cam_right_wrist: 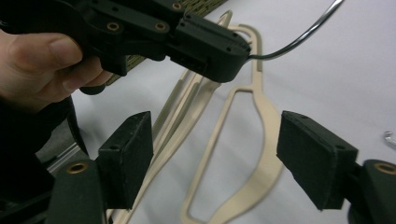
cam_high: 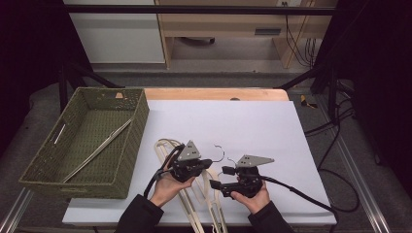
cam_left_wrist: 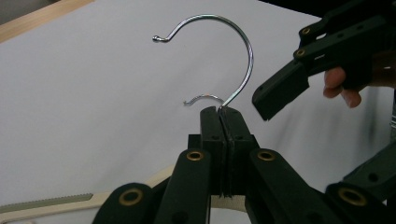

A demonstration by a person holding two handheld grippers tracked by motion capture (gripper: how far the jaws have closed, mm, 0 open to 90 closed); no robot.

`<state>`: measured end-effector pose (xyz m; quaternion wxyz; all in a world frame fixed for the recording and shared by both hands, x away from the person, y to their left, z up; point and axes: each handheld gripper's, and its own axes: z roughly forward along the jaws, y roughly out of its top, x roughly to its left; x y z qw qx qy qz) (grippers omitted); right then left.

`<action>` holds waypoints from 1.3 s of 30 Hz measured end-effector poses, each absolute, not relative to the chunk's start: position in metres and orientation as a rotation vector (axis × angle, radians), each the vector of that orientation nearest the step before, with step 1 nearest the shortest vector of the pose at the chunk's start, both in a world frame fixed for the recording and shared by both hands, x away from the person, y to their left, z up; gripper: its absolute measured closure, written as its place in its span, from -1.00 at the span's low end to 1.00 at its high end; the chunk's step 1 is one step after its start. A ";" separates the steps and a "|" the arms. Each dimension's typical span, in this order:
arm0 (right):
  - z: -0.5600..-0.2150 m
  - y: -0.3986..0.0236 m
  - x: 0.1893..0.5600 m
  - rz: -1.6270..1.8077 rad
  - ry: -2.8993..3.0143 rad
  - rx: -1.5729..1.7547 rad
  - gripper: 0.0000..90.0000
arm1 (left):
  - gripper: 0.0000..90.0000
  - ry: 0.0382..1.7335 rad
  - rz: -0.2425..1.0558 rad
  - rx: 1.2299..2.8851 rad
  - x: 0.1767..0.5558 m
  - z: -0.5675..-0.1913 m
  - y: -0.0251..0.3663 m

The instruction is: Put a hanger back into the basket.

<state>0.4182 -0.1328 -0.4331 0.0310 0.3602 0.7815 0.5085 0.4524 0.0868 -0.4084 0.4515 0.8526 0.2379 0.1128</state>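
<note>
Left gripper [cam_left_wrist: 223, 112] clenching a hanger hook [cam_left_wrist: 233, 56]; right gripper [cam_right_wrist: 215, 154] released.
Beige hangers [cam_high: 194, 194] are lying on the white sheet [cam_high: 243, 121] at lower centre of the high view, beside the green basket [cam_high: 43, 165]; right jaws are standing apart over one hanger, nothing pressed.

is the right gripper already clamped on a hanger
No: in the right gripper view the right gripper has its pads wide apart, with the beige hanger lying on the white sheet beyond them, untouched.
</note>
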 end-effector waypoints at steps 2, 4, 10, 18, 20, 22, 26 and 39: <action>-0.436 -0.129 0.420 1.558 2.418 1.129 -0.31 | 0.97 0.589 0.277 2.106 0.452 -0.409 0.087; -0.439 -0.125 0.420 1.552 2.429 1.134 -0.21 | 0.97 0.589 0.278 2.106 0.453 -0.408 0.087; -0.450 -0.116 0.425 1.574 2.485 1.173 0.12 | 0.97 0.593 0.279 2.107 0.453 -0.410 0.086; -0.454 -0.113 0.429 1.637 2.510 1.216 0.54 | 0.97 0.607 0.273 2.110 0.453 -0.413 0.083; -0.454 -0.113 0.430 1.642 2.515 1.230 0.59 | 0.97 0.610 0.275 2.110 0.453 -0.414 0.082; -0.454 -0.113 0.430 1.649 2.520 1.251 0.62 | 0.97 0.610 0.275 2.110 0.453 -0.413 0.083; -0.454 -0.113 0.431 1.662 2.515 1.301 0.66 | 0.96 0.614 0.273 2.108 0.452 -0.412 0.084; -0.450 -0.113 0.434 1.697 2.486 1.444 0.75 | -0.03 0.662 0.344 1.988 0.441 -0.376 0.133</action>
